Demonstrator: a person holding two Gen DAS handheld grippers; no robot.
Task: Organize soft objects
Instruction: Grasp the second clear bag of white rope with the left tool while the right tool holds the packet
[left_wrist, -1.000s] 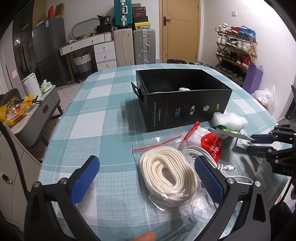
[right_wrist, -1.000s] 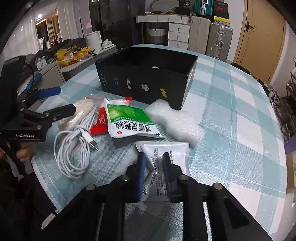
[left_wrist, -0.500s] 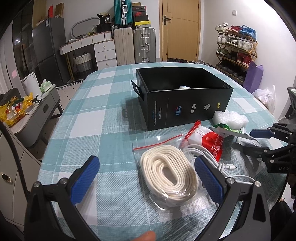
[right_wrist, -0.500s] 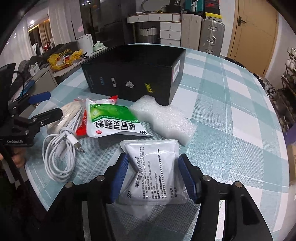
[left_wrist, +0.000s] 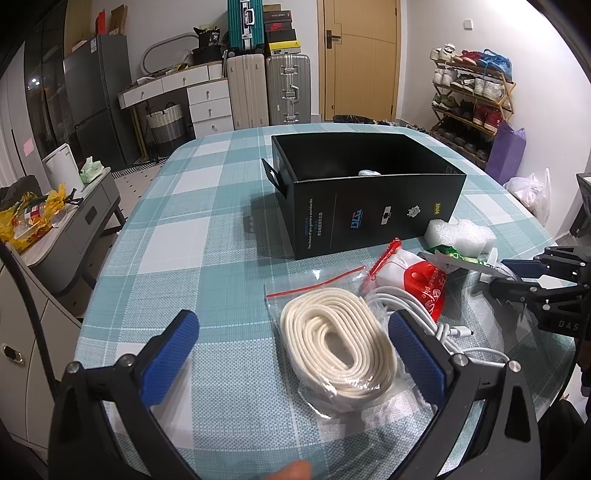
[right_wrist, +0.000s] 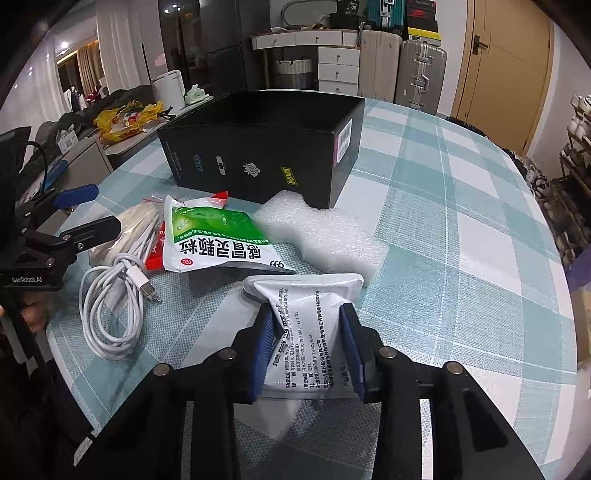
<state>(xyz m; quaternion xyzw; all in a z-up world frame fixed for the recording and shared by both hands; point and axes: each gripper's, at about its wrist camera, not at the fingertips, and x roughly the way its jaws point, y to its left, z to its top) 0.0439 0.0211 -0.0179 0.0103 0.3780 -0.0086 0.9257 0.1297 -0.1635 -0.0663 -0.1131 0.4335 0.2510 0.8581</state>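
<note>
My right gripper (right_wrist: 306, 314) is closing its jaws on a white printed pouch (right_wrist: 303, 291); the blue pads press its sides and the pouch bulges between them, near the table's front edge. Past it lie a green-and-white sachet (right_wrist: 214, 236), a white foam piece (right_wrist: 325, 232) and a coiled white cable (right_wrist: 110, 295). My left gripper (left_wrist: 291, 325) hangs open over a bagged cream rope coil (left_wrist: 336, 339), not touching it. A red-and-white packet (left_wrist: 417, 280) lies beside the rope. The open black box (left_wrist: 369, 214) stands behind, with a small white item (left_wrist: 368, 172) inside.
A teal checked cloth covers the round table (left_wrist: 207, 236). Suitcases (left_wrist: 266, 88), white drawers and a door stand at the back, and a shoe rack (left_wrist: 476, 96) is on the right. A low grey cabinet (left_wrist: 74, 229) with clutter is left of the table.
The right jaws opened wide around the white pouch, then closed on it again with a broader grip. The left gripper has stayed in place.
</note>
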